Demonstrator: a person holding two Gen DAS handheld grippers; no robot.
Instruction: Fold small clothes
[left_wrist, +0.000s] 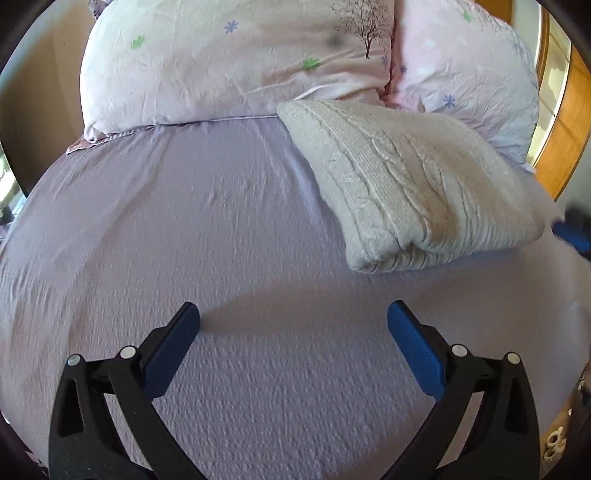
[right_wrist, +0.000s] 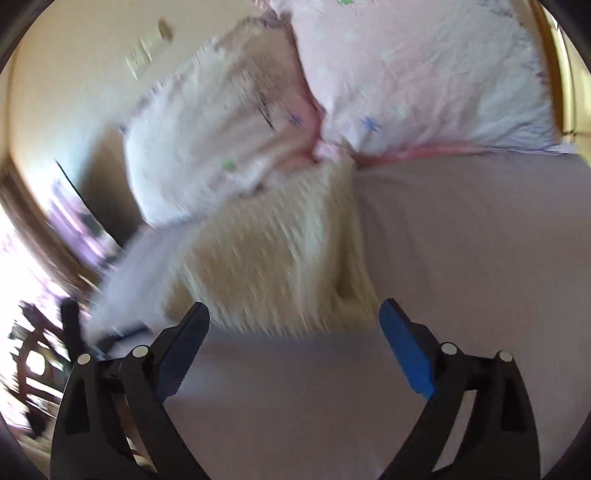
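Observation:
A cream cable-knit sweater (left_wrist: 413, 188) lies folded into a thick rectangle on the lilac bed sheet (left_wrist: 184, 229), its far corner touching the pillows. My left gripper (left_wrist: 293, 317) is open and empty, hovering over bare sheet in front and to the left of the sweater. In the blurred right wrist view the same sweater (right_wrist: 266, 258) lies just ahead of my right gripper (right_wrist: 294, 314), which is open and empty above the sheet (right_wrist: 461, 258). Neither gripper touches the sweater.
Two pink floral pillows (left_wrist: 236, 62) (left_wrist: 465, 70) lie at the head of the bed, also in the right wrist view (right_wrist: 424, 77). A wooden headboard (left_wrist: 565, 122) stands at the right. Wall and dark furniture (right_wrist: 88, 221) show past the bed's left edge.

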